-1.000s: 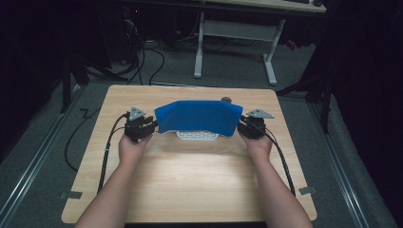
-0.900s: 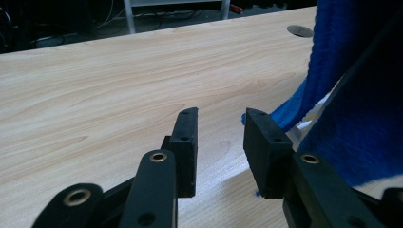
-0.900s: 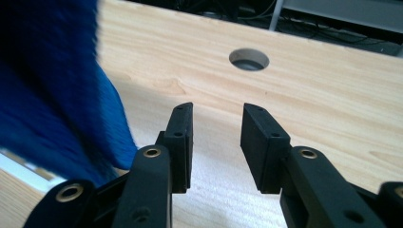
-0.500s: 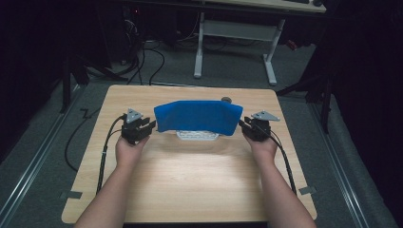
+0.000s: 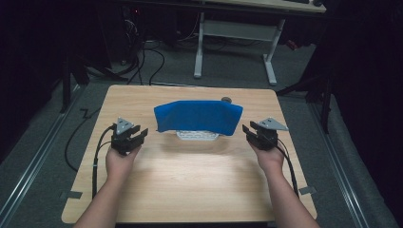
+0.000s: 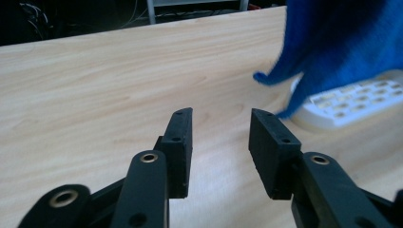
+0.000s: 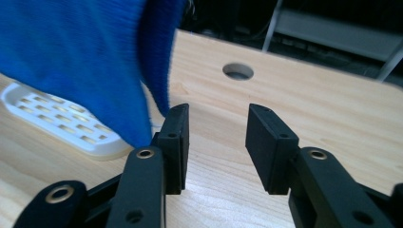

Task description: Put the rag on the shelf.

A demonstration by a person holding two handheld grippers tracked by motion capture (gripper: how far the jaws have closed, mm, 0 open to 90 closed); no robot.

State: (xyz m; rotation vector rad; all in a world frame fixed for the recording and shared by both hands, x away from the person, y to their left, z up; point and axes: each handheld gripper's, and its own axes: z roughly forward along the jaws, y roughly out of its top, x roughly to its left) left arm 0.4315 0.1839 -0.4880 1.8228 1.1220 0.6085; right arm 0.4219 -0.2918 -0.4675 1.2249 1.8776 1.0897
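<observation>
Blue cloth point(image 5: 198, 117) lies draped over a white perforated tray point(image 5: 197, 136) between my two grippers, its ends hanging free at either side. My left gripper point(image 5: 141, 134) stands apart from the cloth's left end; in the left gripper view the jaws have just been opening and stand wide, bare tabletop between them, and the cloth corner point(image 6: 332, 47) hangs ahead and to the right of my fingertips. My right gripper point(image 5: 248, 130) is clear of the right end; its jaws have just been opening too, nothing between them, and the cloth hangs just beside the left finger point(image 7: 175, 142). Both rest over the wooden table point(image 5: 199, 190).
</observation>
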